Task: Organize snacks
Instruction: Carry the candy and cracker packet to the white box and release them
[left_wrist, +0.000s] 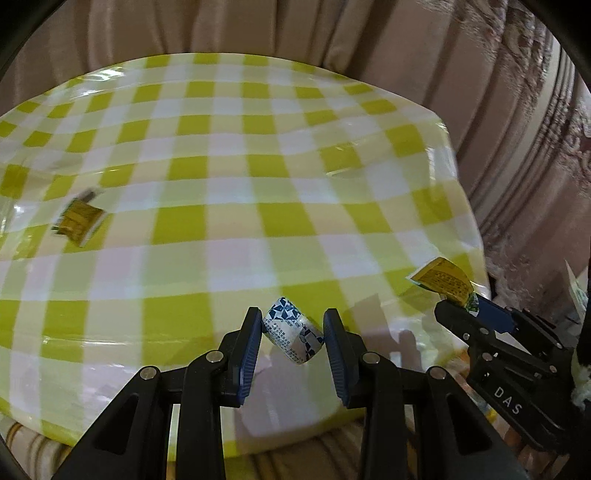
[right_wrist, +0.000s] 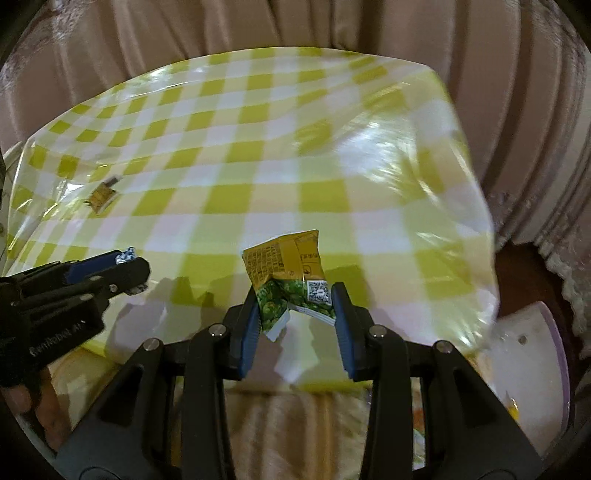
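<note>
My left gripper (left_wrist: 293, 325) is shut on a small blue-and-white wrapped candy (left_wrist: 291, 332), held just above the near edge of the checked table (left_wrist: 221, 147). My right gripper (right_wrist: 297, 306) is shut on a yellow-and-green snack packet (right_wrist: 291, 273), its yellow top sticking up past the pads. In the left wrist view the right gripper (left_wrist: 461, 302) shows at the right with that packet (left_wrist: 441, 280). The left gripper (right_wrist: 129, 266) enters the right wrist view from the left, a bit of candy (right_wrist: 127, 255) at its tip. One more yellow packet (left_wrist: 77, 219) (right_wrist: 102, 194) lies flat on the cloth at the far left.
A yellow-green and white checked cloth under clear plastic covers the table. Pinkish curtains (left_wrist: 332, 37) hang behind it. A white and lilac container (right_wrist: 532, 369) stands low at the right, off the table's corner. A striped fabric surface (right_wrist: 295, 424) lies below the near edge.
</note>
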